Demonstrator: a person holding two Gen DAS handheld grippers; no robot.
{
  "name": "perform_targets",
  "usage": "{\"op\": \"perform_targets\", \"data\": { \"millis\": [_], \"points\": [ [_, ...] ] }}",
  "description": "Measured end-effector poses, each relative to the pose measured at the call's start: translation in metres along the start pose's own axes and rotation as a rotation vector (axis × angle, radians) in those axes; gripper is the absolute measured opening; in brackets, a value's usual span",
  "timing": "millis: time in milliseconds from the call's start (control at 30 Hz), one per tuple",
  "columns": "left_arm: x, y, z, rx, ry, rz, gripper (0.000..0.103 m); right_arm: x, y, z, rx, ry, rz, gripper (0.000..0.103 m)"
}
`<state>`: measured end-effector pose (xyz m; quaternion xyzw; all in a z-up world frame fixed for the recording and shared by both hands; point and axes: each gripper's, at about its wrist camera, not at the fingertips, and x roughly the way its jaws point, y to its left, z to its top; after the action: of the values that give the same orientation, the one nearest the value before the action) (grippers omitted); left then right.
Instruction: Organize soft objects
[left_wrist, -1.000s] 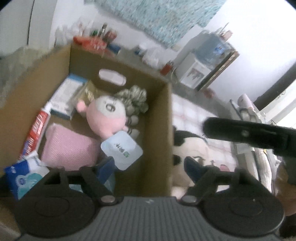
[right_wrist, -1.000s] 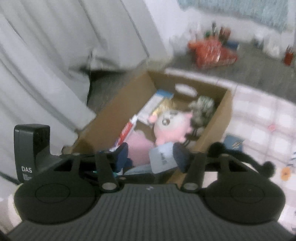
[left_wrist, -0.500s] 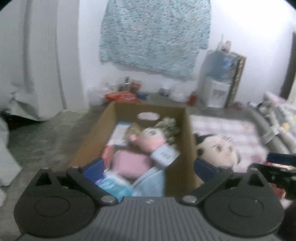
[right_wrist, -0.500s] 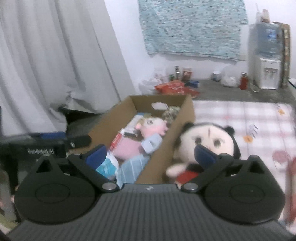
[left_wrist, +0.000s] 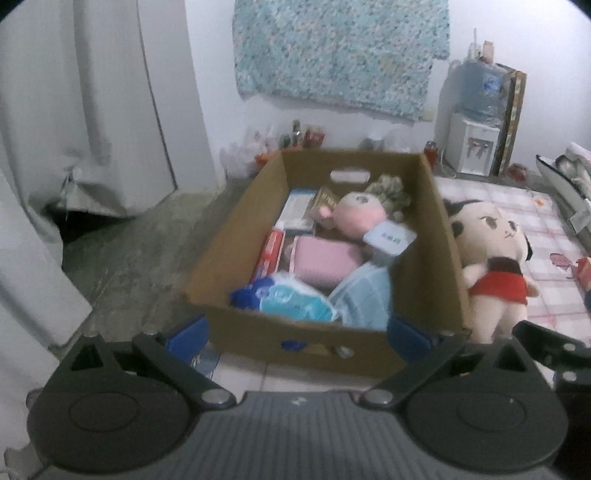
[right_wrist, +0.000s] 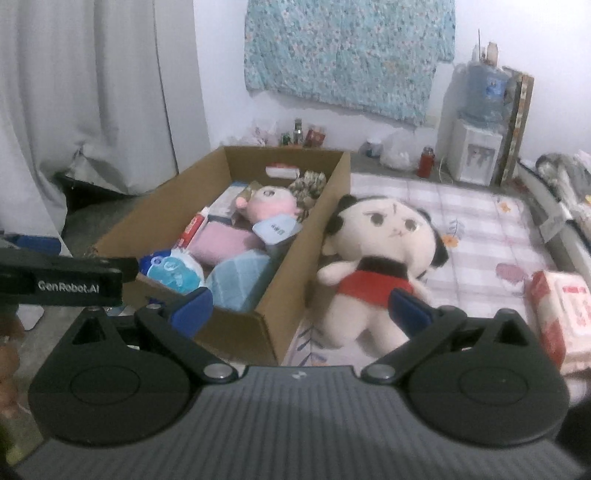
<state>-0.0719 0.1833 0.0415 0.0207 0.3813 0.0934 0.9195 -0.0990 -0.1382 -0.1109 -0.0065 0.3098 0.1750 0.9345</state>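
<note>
Checked mat (right_wrist: 480, 229): big doll (right_wrist: 376, 258) ahead of right hand-held gripper (right_wrist: 301, 308), jaws just spread, empty.

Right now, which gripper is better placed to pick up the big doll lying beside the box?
Probably the right gripper. It is open, and the doll lies just ahead between its fingers. The left gripper, also open, faces the box, with the doll off to its right.

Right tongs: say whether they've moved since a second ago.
Yes. The right tongs backed away from the cardboard box, jaws just opened, now framing the big doll.
</note>
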Motion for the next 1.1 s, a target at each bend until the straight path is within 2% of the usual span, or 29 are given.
{"op": "perform_targets", "data": {
  "millis": [167, 300, 700, 1100],
  "points": [
    [0.005, 0.010, -0.006, -0.033, 0.072, -0.005, 0.103, 0.005, 0.002, -0.002, 0.102, 0.072, 0.037, 0.102],
    [0.009, 0.016, -0.008, -0.053, 0.116, -0.014, 0.103, 0.012, 0.010, -0.003, 0.115, 0.115, 0.063, 0.102],
    [0.010, 0.014, -0.013, -0.025, 0.141, -0.015, 0.103, 0.026, 0.014, -0.007, 0.112, 0.163, 0.015, 0.102],
    [0.017, 0.013, -0.014, -0.016, 0.167, -0.016, 0.103, 0.032, 0.011, -0.007, 0.111, 0.183, 0.013, 0.102]
  ]
}}
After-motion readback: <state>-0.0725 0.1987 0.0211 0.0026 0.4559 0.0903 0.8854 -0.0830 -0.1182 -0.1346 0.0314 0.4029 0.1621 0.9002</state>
